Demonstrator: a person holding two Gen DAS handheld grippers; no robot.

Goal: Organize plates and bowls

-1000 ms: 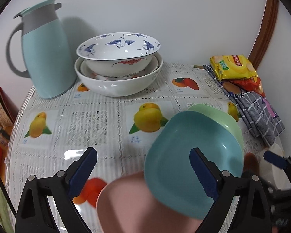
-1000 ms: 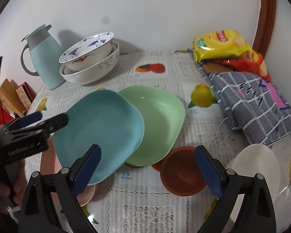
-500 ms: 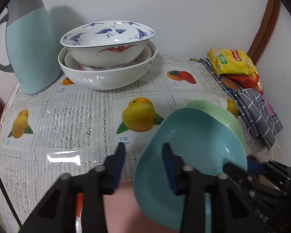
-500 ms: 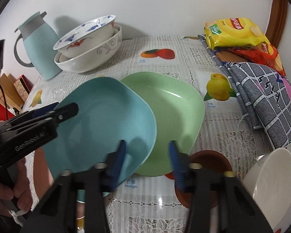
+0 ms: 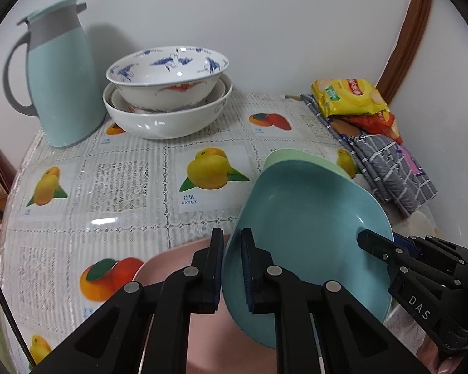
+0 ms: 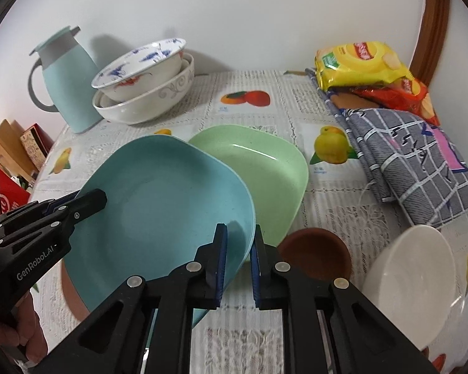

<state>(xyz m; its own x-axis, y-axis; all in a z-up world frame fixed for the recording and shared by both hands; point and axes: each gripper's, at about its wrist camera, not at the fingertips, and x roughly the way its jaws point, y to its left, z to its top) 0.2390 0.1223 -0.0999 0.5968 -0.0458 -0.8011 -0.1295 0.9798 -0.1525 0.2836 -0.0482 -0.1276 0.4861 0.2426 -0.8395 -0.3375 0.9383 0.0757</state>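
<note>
Blue plate (image 6: 168, 205) tilted, lifted over pink plate (image 5: 171, 268), overlapping green plate (image 6: 265, 171). Left gripper (image 5: 232, 268) pinches its left rim; right gripper (image 6: 238, 261) pinches its right rim, fingers narrow on both. Brown bowl (image 6: 315, 255) and white bowl (image 6: 411, 274) sit nearby; stacked bowls (image 5: 168, 106) and jug (image 5: 62, 87) stand by the wall.

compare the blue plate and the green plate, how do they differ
The blue plate is teal; the green plate is pale green. The blue plate is tilted and clamped at opposite rims by the left gripper and the right gripper; the green plate lies flat on the table, ungripped. The blue plate overlaps the green plate's edge. Both are rounded-square, shallow and speckled.
</note>
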